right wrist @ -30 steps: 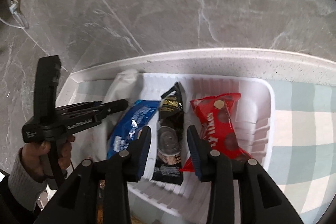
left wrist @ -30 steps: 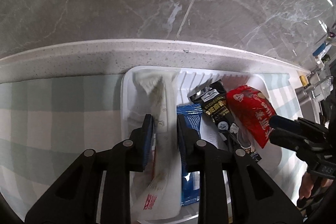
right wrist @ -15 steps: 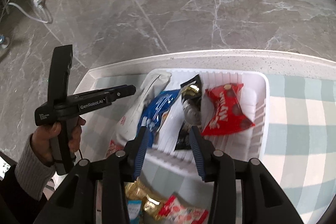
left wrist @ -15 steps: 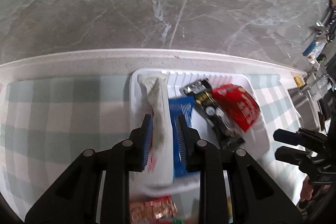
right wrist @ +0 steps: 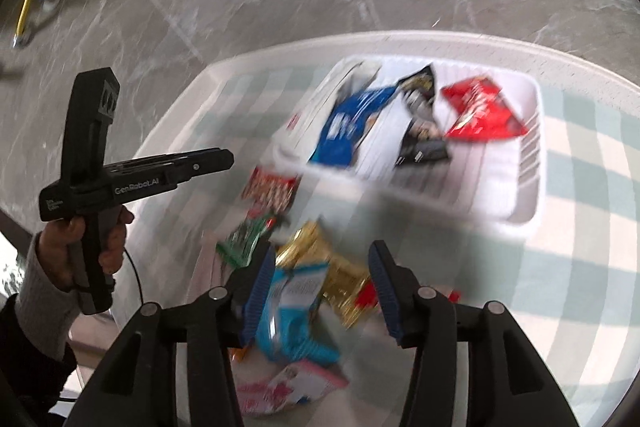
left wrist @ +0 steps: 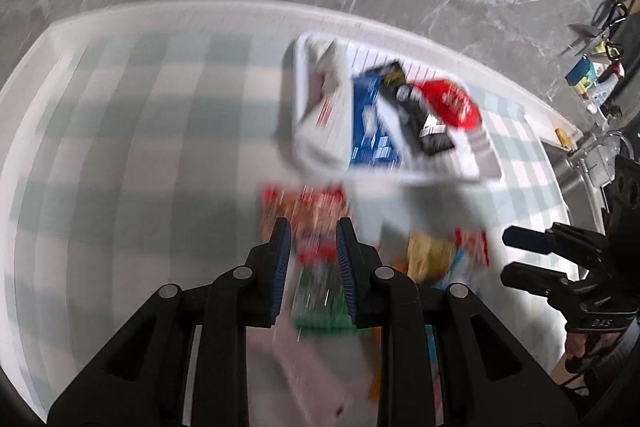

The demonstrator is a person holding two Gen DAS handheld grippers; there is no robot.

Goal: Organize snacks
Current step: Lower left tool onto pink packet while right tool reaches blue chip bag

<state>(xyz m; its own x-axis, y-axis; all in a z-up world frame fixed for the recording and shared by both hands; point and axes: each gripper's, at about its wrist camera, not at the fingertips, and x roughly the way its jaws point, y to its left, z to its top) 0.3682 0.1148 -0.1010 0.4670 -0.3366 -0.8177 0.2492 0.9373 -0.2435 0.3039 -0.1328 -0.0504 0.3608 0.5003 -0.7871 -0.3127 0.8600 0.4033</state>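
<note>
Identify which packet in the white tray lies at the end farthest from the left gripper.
The red packet, alone at the right end of the white tray in the right wrist view; the black, blue and white packets lie beyond it toward the left gripper.

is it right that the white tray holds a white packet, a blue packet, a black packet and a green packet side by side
Not quite: the fourth packet in the white tray is red, not green, as the right wrist view shows. The white packet, blue packet and black packet do lie side by side with it. The green packet lies outside the tray, on the checked cloth.
</note>
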